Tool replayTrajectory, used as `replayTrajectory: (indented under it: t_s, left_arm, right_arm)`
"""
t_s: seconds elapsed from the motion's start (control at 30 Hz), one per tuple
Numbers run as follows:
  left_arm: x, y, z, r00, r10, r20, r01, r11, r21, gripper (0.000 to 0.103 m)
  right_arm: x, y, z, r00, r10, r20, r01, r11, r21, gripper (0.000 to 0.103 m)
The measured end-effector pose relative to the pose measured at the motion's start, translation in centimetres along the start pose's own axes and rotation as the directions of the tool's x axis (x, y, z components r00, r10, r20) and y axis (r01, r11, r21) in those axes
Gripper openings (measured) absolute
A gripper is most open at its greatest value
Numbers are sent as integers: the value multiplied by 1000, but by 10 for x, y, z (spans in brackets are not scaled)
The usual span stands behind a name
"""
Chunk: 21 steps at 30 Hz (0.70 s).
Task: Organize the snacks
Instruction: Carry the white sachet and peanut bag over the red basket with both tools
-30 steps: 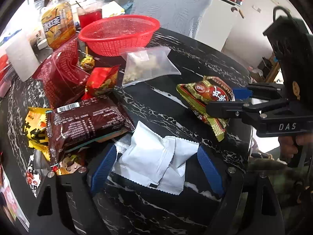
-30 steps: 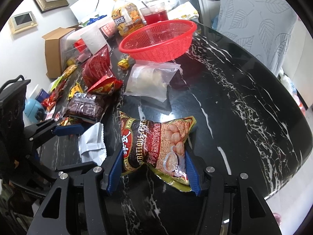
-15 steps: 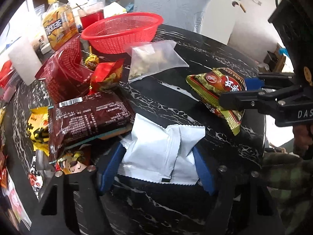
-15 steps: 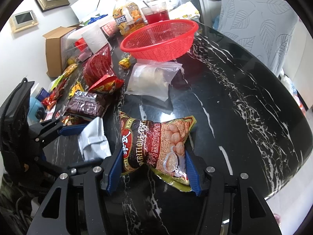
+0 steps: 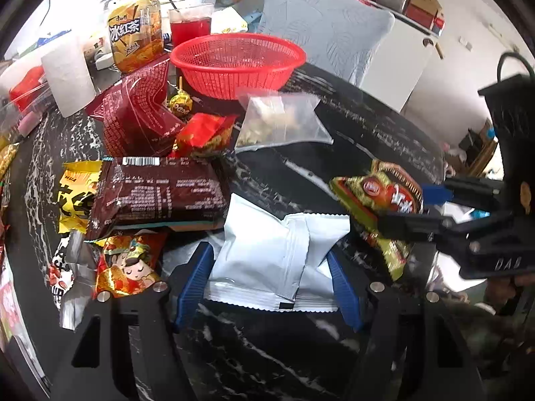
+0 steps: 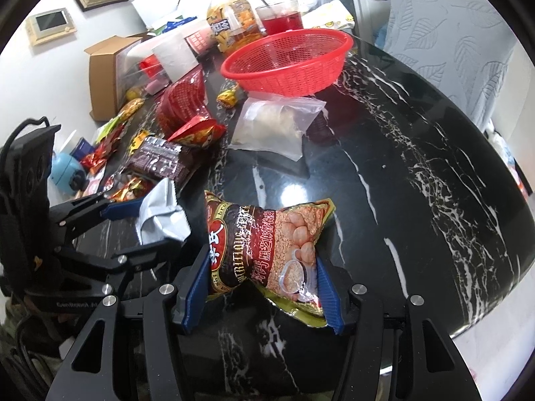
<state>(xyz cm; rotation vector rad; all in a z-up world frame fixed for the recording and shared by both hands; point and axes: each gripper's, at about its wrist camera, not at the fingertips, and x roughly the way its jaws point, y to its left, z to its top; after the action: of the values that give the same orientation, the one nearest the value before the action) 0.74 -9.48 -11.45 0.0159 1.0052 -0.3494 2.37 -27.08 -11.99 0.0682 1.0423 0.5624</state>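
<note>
White foil packet point(image 5: 277, 254) pinched in left tool point(image 5: 271, 287); right tool point(image 6: 262, 289) pinches peanut snack bag point(image 6: 264, 244) above counter point(image 6: 401, 167).

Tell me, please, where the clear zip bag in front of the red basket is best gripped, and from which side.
Probably at its zip edge. The clear zip bag lies flat on the black table, its contents pooled toward the near end, and the zip edge rests against the red basket, slightly raised. Come from the open right side, jaws level; snacks crowd its left.
</note>
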Motion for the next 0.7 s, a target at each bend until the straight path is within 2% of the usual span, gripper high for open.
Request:
replayTrajectory:
  t_s: [0.37, 0.7]
  left_arm:
    - [-20, -15, 33, 992, -7, 123, 7, 1000, 2, 67]
    - [-32, -12, 69, 977, 4, 211, -4, 1000, -5, 67]
  right_arm:
    - [-14, 5, 12, 998, 28, 47, -26, 999, -43, 57]
    - [-35, 4, 48, 990, 5, 141, 10, 995, -102, 57]
